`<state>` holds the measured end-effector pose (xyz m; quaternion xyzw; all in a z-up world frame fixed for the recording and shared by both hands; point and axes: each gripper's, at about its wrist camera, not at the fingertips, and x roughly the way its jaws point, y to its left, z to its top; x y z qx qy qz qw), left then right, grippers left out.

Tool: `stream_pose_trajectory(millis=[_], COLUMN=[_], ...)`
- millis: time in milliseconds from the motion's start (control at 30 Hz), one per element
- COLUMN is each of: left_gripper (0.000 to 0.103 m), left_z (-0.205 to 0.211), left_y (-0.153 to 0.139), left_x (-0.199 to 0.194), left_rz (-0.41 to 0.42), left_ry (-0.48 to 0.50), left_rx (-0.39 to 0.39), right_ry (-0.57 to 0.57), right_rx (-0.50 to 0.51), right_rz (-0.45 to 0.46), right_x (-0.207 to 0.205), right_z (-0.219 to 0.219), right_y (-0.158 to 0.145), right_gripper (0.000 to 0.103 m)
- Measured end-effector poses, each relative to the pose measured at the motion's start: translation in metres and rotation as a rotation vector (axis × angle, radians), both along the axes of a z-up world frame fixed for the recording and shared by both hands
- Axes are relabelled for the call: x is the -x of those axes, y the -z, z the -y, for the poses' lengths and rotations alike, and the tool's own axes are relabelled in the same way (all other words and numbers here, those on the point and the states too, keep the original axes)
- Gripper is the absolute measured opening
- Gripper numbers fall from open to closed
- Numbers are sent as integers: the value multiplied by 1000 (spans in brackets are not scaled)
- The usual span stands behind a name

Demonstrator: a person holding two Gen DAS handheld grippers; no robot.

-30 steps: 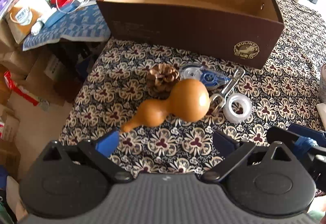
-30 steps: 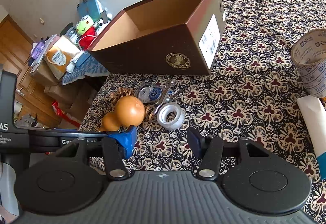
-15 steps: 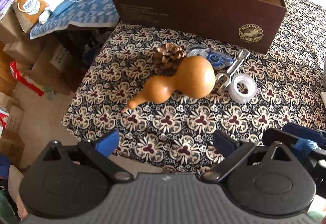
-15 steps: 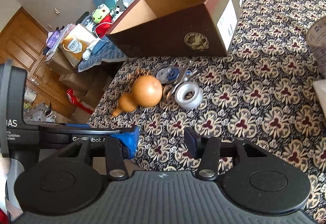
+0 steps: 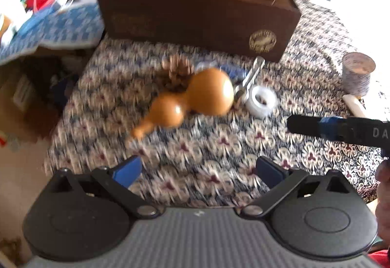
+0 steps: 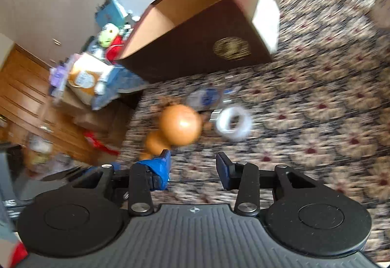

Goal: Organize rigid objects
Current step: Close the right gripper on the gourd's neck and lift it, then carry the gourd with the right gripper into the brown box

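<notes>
The left gripper (image 5: 198,170) is wide apart. The right gripper (image 6: 193,168), just closing, holds nothing. The gourd (image 5: 195,97) lies ahead.

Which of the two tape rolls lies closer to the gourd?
The small clear tape roll, lying flat just right of the gourd. The bigger printed roll stands far off to the right.
</notes>
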<state>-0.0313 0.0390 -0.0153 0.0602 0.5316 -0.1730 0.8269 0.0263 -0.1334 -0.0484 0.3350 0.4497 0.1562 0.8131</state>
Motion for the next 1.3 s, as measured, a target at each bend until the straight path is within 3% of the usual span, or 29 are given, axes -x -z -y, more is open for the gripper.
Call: stream_pose_trajectory(millis=[167,267,400,633,767,800,833,900,933,1167,1300], left_gripper=[100,100,100,98,96,90,74,54,49,44,37], left_z=[-19,-26,-18,-9,-5,-4,-3,0,1,11,17], left_y=[-10,-2,11,30,34,35,36,44,49,50,38], left_x=[-29,-46,-64,-85,-86,-87,-89,-94,-95,-82,-77], left_rz=[94,75,77,-45,-64,-74,-90,-166,-209,-194,-166], left_ry=[145,266,383,517,550,554,558,569,570,593,638], left_rx=[110,136,128,162,163,166,174,200,217,244,262], right_ry=[85,139,227,313,340,341,345,352,347,270,261], right_rx=[-108,-174,-187,-219,-258,-284,-318,-365,-376,-291,-267], right_rz=[-109,-154,-173,-189,-199,-208,-225,-252,-255,-234,-170], right_x=[-22,-28,-30,-29,-28,-30,-29,-27,-27,-24,-15], right_z=[-18,-22,-26,-27,-28,-27,-27,-27,-28,-29,-25], right_y=[12,18,23,34,43,47,52,58,59,47,20], right_gripper=[29,30,31,34,37,37,38,39,39,32,29])
